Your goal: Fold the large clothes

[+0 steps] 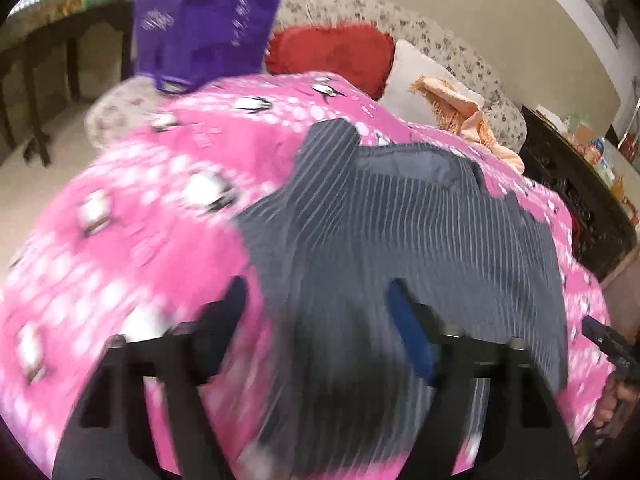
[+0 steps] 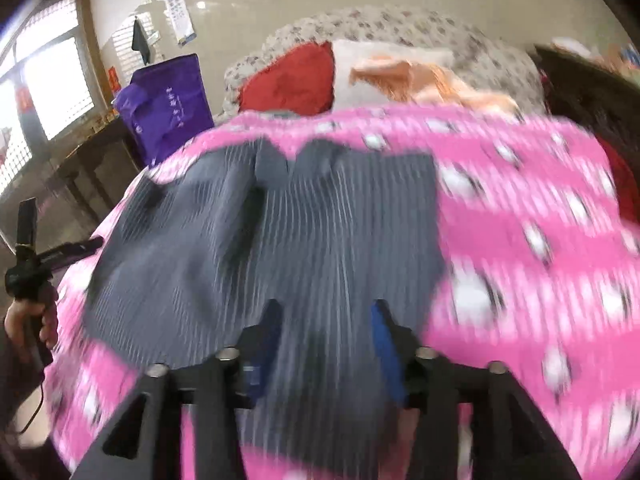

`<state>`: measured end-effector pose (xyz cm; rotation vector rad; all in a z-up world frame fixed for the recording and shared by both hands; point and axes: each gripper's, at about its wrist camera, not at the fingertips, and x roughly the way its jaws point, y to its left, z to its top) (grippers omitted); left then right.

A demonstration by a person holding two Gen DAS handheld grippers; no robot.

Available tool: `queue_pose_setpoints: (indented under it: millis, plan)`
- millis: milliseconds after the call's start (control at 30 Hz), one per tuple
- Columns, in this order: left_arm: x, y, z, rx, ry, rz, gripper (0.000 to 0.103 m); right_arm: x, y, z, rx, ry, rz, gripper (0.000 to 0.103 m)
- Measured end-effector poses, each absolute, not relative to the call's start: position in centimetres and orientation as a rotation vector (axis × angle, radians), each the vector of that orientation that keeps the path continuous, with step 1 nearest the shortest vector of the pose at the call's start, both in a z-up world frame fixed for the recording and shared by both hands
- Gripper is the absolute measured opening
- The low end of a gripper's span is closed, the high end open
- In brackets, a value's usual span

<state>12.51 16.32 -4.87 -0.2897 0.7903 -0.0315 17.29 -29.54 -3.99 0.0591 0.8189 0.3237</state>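
Left wrist view: striped grey garment (image 1: 400, 232) lies spread flat on the pink patterned bedcover (image 1: 140, 240), collar end toward the floral sofa (image 1: 460, 52). Left gripper (image 1: 316, 320) released, jaws parted over the garment's near hem, pinching nothing. Right gripper (image 2: 324, 332) likewise released over the hem. Judgement: smooth the fold flat before regripping. Cloth thin, ribbed-looking, limp; frames blurred.

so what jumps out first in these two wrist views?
The loud pink cartoon-print bedspread fills most of both views, with a grey pinstriped garment spread flat on its middle. Behind it a purple bag stands at the far left and a red cushion leans on the floral sofa. Both open tools hover over the garment's near edge.
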Motion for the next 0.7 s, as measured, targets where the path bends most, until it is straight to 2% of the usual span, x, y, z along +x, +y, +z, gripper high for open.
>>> queue_pose_setpoints:
  millis: [200, 300, 433, 567, 633, 667, 700]
  plan:
    - [5.0, 15.9, -8.7, -0.264, 0.846, -0.095, 0.075, 9.4, -32.9, -9.7, 0.244, 0.925, 0.306, 0.057]
    - [4.9, 15.2, -10.8, -0.258, 0.887, -0.104, 0.075, 10.1, -33.0, -12.0, 0.345, 0.939, 0.35, 0.057]
    - [6.3, 14.4, -10.4, -0.264, 0.881, -0.168, 0.076, 12.6, -32.4, -11.4, 0.364, 0.886, 0.388, 0.059]
    - [8.3, 14.5, -10.7, -0.319, 0.89, -0.201, 0.076, 14.5, -33.4, -12.4, 0.553, 0.839, 0.45, 0.058]
    - [9.1, 14.8, -10.7, -0.37, 0.89, -0.208, 0.076, 15.1, -33.5, -12.5, 0.578, 0.824, 0.453, 0.051]
    - [9.4, 14.9, -10.7, -0.39, 0.891, -0.211, 0.076, 15.3, -33.3, -12.5, 0.561, 0.824, 0.446, 0.035]
    - [9.7, 15.0, -10.7, -0.403, 0.897, -0.21, 0.071, 15.4, -33.3, -12.5, 0.543, 0.833, 0.438, 0.018]
